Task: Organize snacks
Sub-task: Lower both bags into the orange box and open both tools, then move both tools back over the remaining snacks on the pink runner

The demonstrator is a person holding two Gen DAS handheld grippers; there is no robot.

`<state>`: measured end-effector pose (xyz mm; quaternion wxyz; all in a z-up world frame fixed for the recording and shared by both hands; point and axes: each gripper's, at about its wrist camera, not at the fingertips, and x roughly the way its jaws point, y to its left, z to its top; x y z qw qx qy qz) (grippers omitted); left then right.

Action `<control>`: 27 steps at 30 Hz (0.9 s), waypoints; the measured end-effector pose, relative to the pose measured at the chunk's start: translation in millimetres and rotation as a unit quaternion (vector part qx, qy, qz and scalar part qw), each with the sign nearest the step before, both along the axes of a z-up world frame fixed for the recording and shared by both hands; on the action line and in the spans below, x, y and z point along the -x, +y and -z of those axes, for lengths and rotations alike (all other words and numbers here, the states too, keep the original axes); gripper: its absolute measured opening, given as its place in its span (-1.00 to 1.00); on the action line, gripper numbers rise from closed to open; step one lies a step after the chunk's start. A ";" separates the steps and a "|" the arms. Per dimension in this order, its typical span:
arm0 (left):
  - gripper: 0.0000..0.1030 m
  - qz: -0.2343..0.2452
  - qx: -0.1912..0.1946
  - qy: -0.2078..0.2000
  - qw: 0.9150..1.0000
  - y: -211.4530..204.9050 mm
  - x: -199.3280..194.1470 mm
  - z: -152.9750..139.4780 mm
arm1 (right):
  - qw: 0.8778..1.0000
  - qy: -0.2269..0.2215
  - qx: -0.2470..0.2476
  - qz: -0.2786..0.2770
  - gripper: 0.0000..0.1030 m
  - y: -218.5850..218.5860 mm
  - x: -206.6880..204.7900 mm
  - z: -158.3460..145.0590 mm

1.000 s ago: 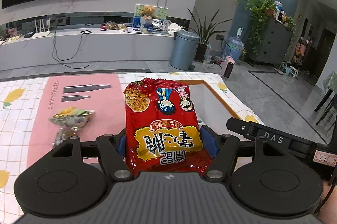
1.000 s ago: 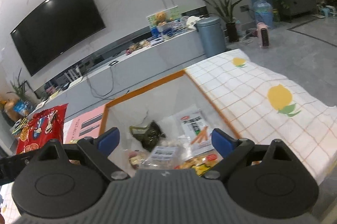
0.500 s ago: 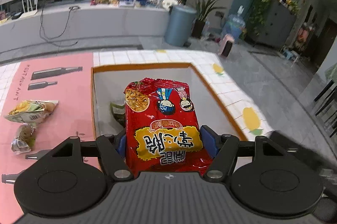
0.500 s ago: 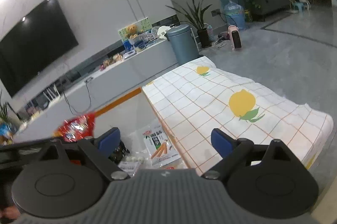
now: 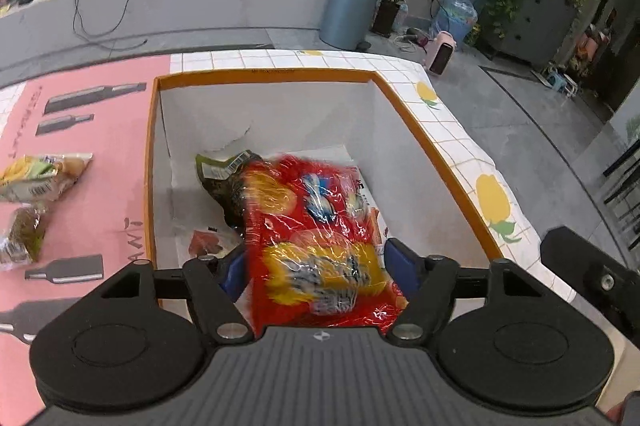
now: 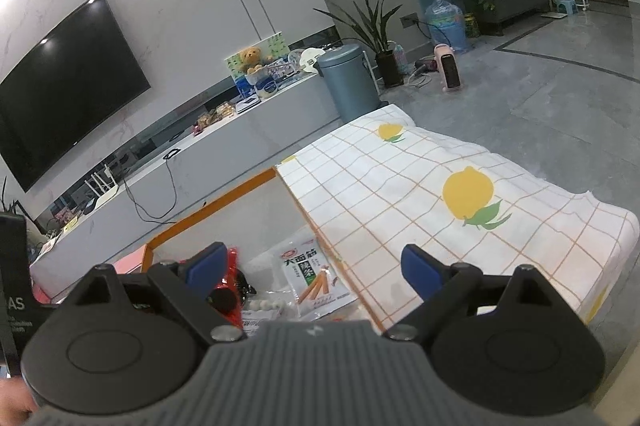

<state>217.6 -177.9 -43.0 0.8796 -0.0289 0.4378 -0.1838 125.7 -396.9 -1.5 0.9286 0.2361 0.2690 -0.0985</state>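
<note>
Straight ahead of both tools lies the table [image 5: 452, 146] under its checked lemon cloth, with a pink mat on the left gripper's left side. Beyond it, a long grey TV bench, a dark screen on the marble wall, a blue-grey bin and potted plants.

Directly below the left gripper [image 5: 316, 262] sits the white box [image 5: 420, 130] with an orange rim, which looks to be the collecting place for the snacks. The red snack bag [image 5: 316, 238] lies between that tool's blue fingers, blurred; the jaws stand apart with a gap on the left, so it seems let go and dropping into the box onto a dark green packet [image 5: 224, 178].

The right gripper [image 6: 316, 266] hovers wide apart and empty over the box's near-right corner, above a white stick-snack packet [image 6: 310, 278].

Two more packets [image 5: 36, 182] wait on the mat, left of the left tool.
</note>
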 end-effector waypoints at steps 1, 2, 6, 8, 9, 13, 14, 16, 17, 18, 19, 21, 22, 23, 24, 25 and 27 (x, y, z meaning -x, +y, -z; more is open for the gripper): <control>0.74 0.003 -0.005 -0.005 1.000 -8.3 -1.5 -2.0 | 1.000 0.001 0.002 -0.001 0.77 0.4 -0.1 0.2; 0.74 0.005 -0.010 -0.012 1.000 -8.3 2.2 -3.6 | 1.000 0.002 0.004 0.000 0.77 0.7 -0.4 0.4; 0.74 0.002 -0.018 -0.028 0.999 -4.7 14.0 -11.8 | 1.000 0.007 0.003 0.008 0.77 -1.8 -0.7 1.7; 0.74 0.003 -0.013 -0.032 0.999 0.9 20.6 -18.1 | 1.000 0.008 0.004 0.008 0.77 -1.3 -1.0 1.3; 0.74 0.005 -0.012 -0.034 0.999 3.4 23.9 -22.0 | 1.000 0.008 0.004 0.007 0.77 -1.3 -1.0 1.2; 0.74 0.008 -0.019 -0.051 0.998 16.6 35.2 -37.6 | 1.000 0.007 0.009 -0.002 0.77 2.5 -3.5 0.9; 0.74 0.007 -0.025 -0.059 0.998 22.0 39.6 -41.8 | 1.000 0.006 0.009 -0.005 0.77 4.7 -4.3 0.7; 0.74 0.002 -0.034 -0.071 0.997 31.3 46.7 -48.7 | 1.000 0.002 0.010 -0.018 0.77 10.3 -6.0 -0.2; 0.74 0.001 -0.038 -0.078 0.996 37.3 51.1 -52.0 | 1.000 0.000 0.013 -0.024 0.77 13.8 -6.5 -0.7; 0.71 -0.001 -0.042 -0.083 0.996 43.3 55.6 -54.7 | 0.999 -0.004 0.017 -0.033 0.76 18.2 -7.0 -1.2; 0.70 -0.004 -0.046 -0.087 0.995 48.9 59.6 -57.3 | 0.999 -0.008 0.019 -0.042 0.76 22.5 -7.7 -1.5; 0.70 -0.011 -0.057 -0.093 0.994 61.8 68.3 -58.6 | 0.998 -0.016 0.018 -0.059 0.76 30.9 -8.8 -1.9; 0.69 -0.015 -0.064 -0.096 0.993 68.4 72.2 -58.8 | 0.997 -0.020 0.016 -0.066 0.76 35.3 -9.4 -2.2; 0.69 -0.018 -0.068 -0.098 0.993 73.6 73.9 -59.7 | 0.997 -0.024 0.015 -0.072 0.76 40.5 -10.2 -2.7; 0.69 -0.022 -0.071 -0.099 0.992 80.1 76.7 -59.6 | 0.997 -0.026 0.016 -0.075 0.76 46.4 -11.6 -4.1; 0.69 -0.027 -0.073 -0.098 0.992 85.5 79.2 -59.2 | 0.997 -0.028 0.018 -0.076 0.76 52.4 -12.4 -4.6; 0.69 -0.037 -0.077 -0.099 0.991 95.6 84.6 -58.0 | 0.996 -0.032 0.025 -0.075 0.76 65.8 -14.3 -4.9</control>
